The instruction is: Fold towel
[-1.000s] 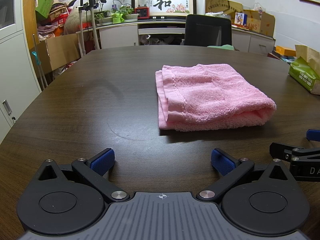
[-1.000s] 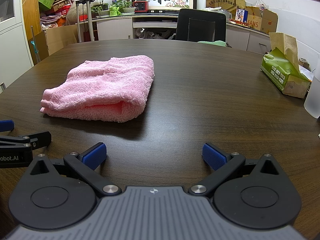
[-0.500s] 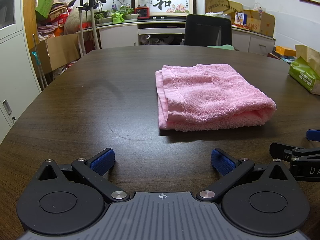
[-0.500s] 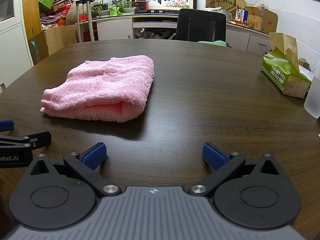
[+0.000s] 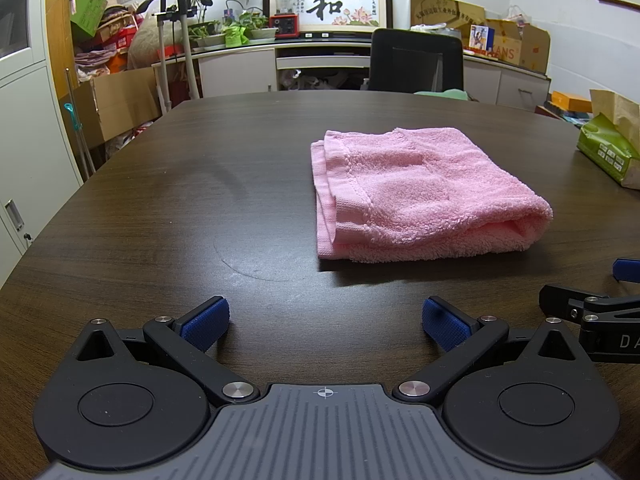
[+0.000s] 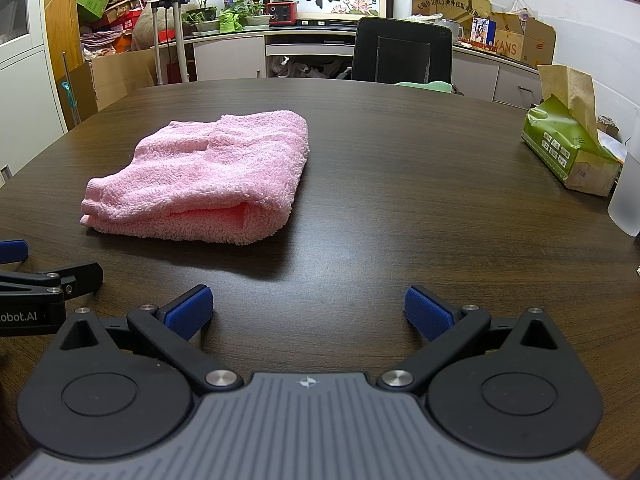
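Right of centre in the left wrist view, a pink towel (image 5: 420, 192) is seen lying on the dark wooden tabletop (image 5: 200, 200); in the right wrist view the same towel (image 6: 208, 184) appears left of centre. It is already doubled over into a thick, roughly rectangular bundle, with a rounded fold at the near right corner and stacked hemmed edges along the left side. The folding is judged to be largely done, though one more fold or some squaring up may be wanted.

At the bottom of the left wrist view the left hand-held gripper (image 5: 325, 320) is shown with its blue pads (image 5: 205, 322) spread wide apart and nothing between them. The right hand-held gripper (image 6: 308, 310) is likewise spread wide and empty. Both are held low over the tabletop, short of the towel and not touching it, and each gripper's tip is glimpsed at the edge of the other's view.

The towel is judged to be soft, light and limp: it would sag and slide open if lifted by one layer only. A firmer hold is expected at the hemmed edges on the left, where all layers could be pinched together, or at the rounded fold on the right. The terry pile should give the pads good friction, so slipping is thought unlikely.

A green tissue pack (image 6: 568, 152) stands well apart at the right of the frame.
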The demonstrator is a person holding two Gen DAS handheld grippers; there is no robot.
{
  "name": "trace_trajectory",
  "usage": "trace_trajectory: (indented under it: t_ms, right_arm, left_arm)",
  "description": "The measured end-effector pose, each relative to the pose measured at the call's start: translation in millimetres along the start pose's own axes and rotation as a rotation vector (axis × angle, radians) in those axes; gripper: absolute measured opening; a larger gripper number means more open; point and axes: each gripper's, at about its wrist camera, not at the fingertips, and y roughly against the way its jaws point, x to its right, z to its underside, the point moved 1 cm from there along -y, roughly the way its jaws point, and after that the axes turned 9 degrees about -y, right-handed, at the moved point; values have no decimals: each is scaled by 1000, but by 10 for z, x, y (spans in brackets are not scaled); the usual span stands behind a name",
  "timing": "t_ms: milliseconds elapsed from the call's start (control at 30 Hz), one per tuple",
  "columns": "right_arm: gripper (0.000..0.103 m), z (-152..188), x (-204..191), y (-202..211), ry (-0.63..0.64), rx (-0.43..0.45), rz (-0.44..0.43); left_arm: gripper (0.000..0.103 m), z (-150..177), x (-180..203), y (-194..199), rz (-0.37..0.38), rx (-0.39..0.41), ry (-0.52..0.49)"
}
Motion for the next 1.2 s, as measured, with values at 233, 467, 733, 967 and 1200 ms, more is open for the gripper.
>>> trace_trajectory:
  t_ms: [233,467,733,967,1200]
  right_arm:
    - [103,1,-1,0,0,0,0]
    - [103,1,-2,0,0,0,0]
    - [103,1,-2,-1,0,0,0]
    - [103,3,-3,-2,0,0,0]
    - [103,2,-3,-2,0,0,0]
  left_arm:
    - [103,-2,-1,-1,0,0,0]
    - [103,-2,-2,-8,0,0,0]
    - [103,-3,-2,-10,0,0,-1]
    - [103,4,-34,-22,-6,-1,5]
    - [103,-6,-22,-19,-5,-1,6]
